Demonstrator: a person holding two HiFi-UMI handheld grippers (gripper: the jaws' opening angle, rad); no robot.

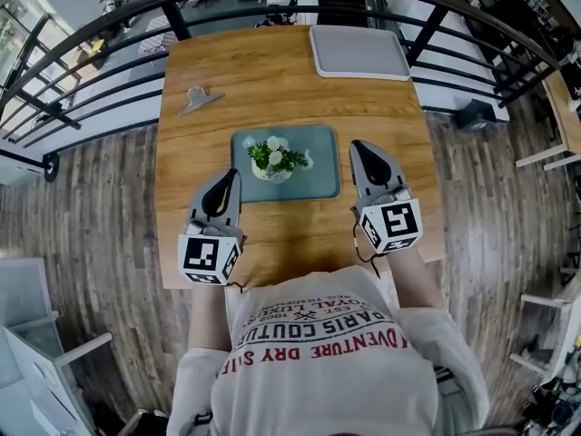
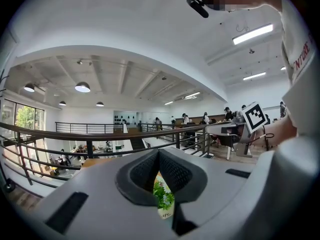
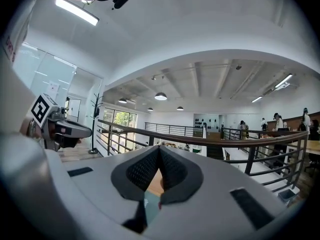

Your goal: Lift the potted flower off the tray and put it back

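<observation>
The potted flower (image 1: 275, 159), white blooms and green leaves in a small pale pot, stands upright on the grey-green tray (image 1: 320, 178) in the middle of the wooden table. My left gripper (image 1: 233, 173) hovers at the tray's left edge, jaws shut and empty. My right gripper (image 1: 356, 143) is just off the tray's right edge, also shut with nothing in it. In the left gripper view the closed tips (image 2: 159, 151) meet, and the flower (image 2: 163, 196) shows below them. In the right gripper view the tips (image 3: 159, 148) are together above a strip of tray (image 3: 149, 205).
A larger grey tray (image 1: 359, 53) lies at the table's far right corner. A metal clip (image 1: 200, 98) rests at the far left. A dark railing (image 1: 91, 34) curves round the table's far side, with wooden floor to both sides.
</observation>
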